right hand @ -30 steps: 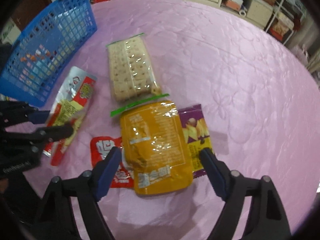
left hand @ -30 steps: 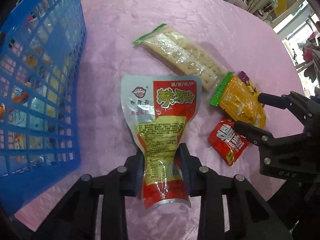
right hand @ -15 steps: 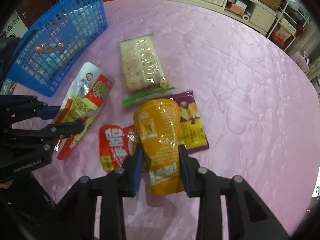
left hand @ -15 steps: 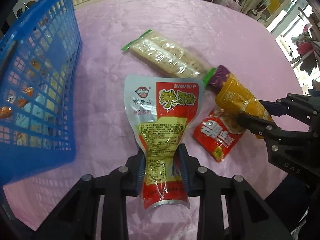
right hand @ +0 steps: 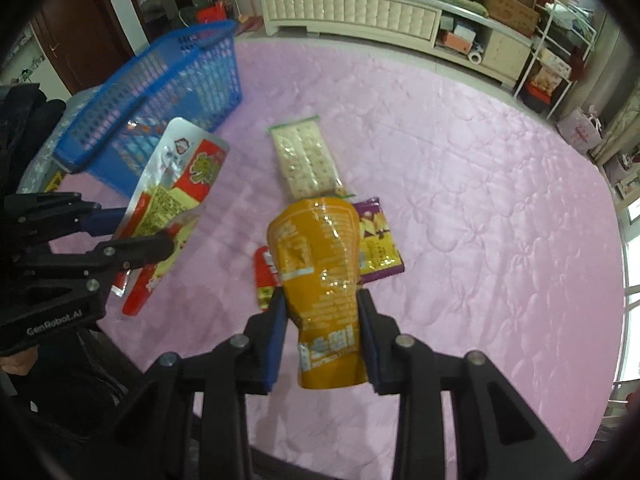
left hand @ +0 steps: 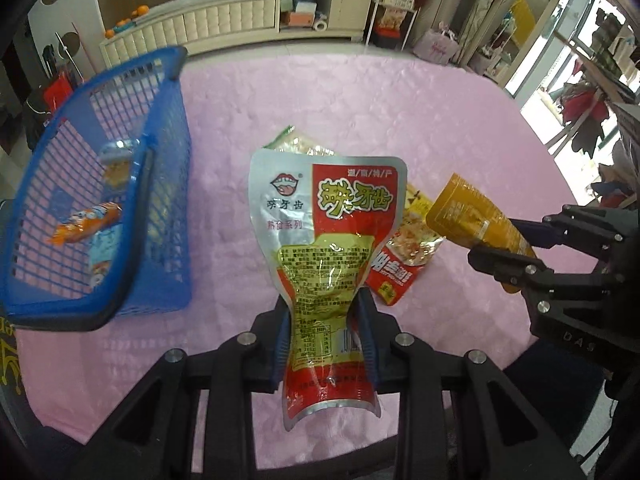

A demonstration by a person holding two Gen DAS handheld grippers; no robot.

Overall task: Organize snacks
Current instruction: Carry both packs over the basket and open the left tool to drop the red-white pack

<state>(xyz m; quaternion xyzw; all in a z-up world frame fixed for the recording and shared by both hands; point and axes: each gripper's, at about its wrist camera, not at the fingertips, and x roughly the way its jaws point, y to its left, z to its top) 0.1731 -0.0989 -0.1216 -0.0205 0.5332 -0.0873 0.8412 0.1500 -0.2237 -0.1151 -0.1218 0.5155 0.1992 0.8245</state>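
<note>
Both pouches lifted off the table

A second earlier both packs lay flat; now the left tongs [left hand: 325, 332] pinched the red-and-silver pouch [left hand: 326, 236] and the right tongs [right hand: 320, 340] the orange pouch [right hand: 320, 264], both raised. The blue basket [left hand: 164, 216] waited at nine o'clock, probably their next place.

Pink table [right hand: 480, 200]: basket [right hand: 168, 80], 3 packets [right hand: 304, 160]

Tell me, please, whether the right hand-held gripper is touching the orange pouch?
Touching. In the right wrist view, the right hand-held gripper pinches the orange pouch between both blue pads, and the pouch narrows where they press.
</note>
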